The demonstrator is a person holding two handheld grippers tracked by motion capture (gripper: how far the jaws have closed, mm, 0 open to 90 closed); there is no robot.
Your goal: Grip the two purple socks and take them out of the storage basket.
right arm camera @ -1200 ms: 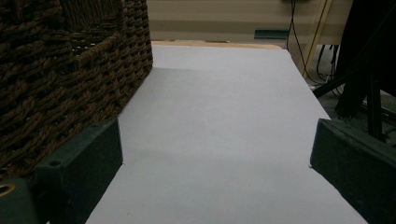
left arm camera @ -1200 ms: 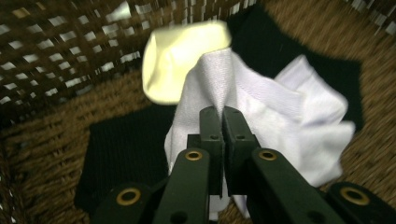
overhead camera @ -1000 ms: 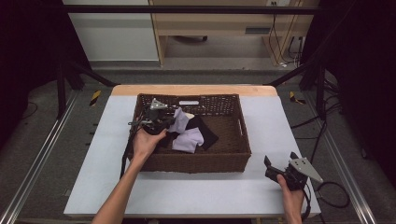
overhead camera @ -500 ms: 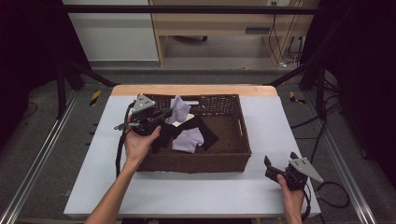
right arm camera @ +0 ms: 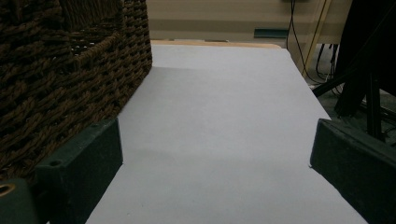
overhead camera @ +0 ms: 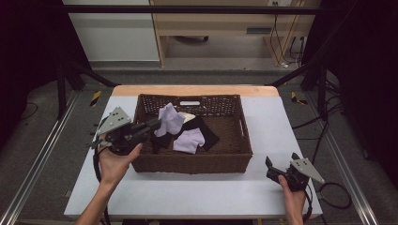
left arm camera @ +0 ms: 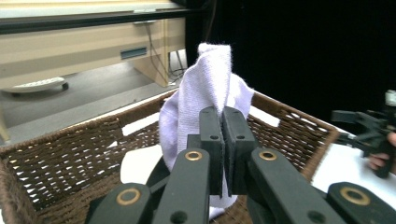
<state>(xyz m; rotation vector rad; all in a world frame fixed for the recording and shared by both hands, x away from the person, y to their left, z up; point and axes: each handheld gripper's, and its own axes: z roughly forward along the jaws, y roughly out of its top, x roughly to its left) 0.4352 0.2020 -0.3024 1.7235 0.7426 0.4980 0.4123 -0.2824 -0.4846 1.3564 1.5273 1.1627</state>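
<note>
A brown wicker basket stands mid-table with socks inside. My left gripper is shut on a lilac sock, held up over the basket's left side; in the left gripper view the lilac sock hangs from the closed jaws above the basket's rim. Another lilac sock and a black sock lie on the basket floor, with a pale sock behind. My right gripper rests open on the table at the front right, nothing between its jaws. The basket's wall is on its left.
The white table has free room in front of the basket and along its right side. A wooden strip edges the far side. Metal rails run beside the table, and a cabinet stands behind.
My left gripper has drawn back to the left and up, lifting the lilac sock out of the pile toward the basket's left wall. The right gripper has stayed put.
</note>
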